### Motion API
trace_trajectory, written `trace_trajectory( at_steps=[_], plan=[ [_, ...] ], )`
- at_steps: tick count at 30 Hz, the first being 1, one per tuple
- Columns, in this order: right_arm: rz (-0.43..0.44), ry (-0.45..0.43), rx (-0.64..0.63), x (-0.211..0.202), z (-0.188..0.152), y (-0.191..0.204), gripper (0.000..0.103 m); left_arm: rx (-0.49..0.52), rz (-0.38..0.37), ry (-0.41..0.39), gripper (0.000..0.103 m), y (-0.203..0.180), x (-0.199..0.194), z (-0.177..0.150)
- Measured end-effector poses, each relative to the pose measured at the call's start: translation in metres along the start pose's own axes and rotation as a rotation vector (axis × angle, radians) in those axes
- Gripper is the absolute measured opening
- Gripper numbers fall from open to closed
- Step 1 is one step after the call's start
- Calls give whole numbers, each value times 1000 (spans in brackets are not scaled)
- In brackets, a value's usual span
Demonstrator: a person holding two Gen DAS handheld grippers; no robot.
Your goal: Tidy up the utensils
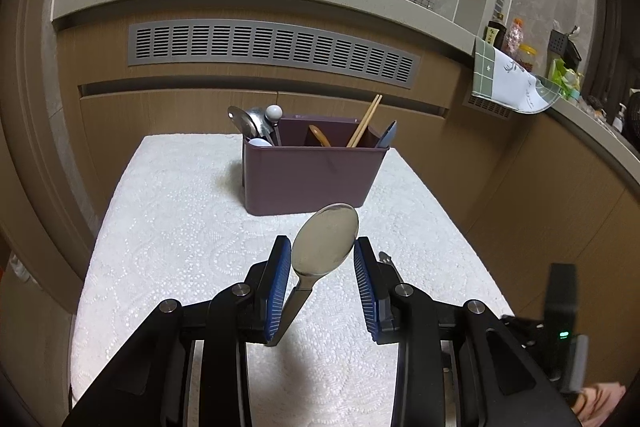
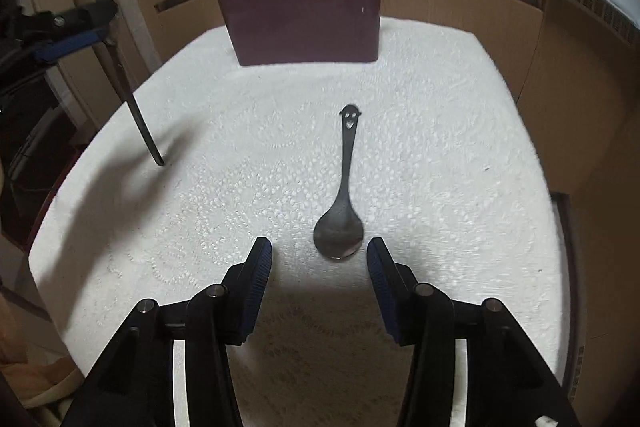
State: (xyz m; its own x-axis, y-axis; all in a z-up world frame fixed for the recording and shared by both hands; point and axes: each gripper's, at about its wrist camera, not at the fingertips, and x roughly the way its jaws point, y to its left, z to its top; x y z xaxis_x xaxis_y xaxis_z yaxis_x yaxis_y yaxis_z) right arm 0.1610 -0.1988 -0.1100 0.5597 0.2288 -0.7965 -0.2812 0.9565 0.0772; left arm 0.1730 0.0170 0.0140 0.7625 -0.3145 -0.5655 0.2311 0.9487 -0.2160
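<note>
A maroon utensil holder point(image 1: 312, 179) stands at the far side of the white cloth, also in the right wrist view point(image 2: 306, 21). It holds spoons, chopsticks and a blue utensil. My left gripper point(image 1: 322, 263) grips a steel spoon point(image 1: 326, 241) across its bowl, bowl up, handle hanging down, above the cloth. That gripper and spoon handle show at the left of the right wrist view point(image 2: 132, 99). My right gripper point(image 2: 320, 263) is open, just above the bowl of a dark smiley-face spoon point(image 2: 344, 195) lying flat on the cloth.
The white patterned cloth point(image 2: 440, 147) covers a small table. Wooden cabinets with a grey vent point(image 1: 272, 49) stand behind it. A countertop at right carries a green-white towel point(image 1: 508, 79) and bottles.
</note>
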Motion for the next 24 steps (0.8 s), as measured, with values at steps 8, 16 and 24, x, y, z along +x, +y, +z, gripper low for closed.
trace_trajectory(
  at_steps=[8, 16, 24],
  plan=[
    [-140, -92, -74, -18, 23, 6, 26, -20, -4, -8, 34, 6, -7, -2],
    [-134, -329, -69, -91, 82, -7, 5, -14, 3, -27, 33, 4, -9, 5],
    [21, -334, -29, -104, 113, -26, 0, 8, 5, -44, 33, -1, -10, 19]
  ],
)
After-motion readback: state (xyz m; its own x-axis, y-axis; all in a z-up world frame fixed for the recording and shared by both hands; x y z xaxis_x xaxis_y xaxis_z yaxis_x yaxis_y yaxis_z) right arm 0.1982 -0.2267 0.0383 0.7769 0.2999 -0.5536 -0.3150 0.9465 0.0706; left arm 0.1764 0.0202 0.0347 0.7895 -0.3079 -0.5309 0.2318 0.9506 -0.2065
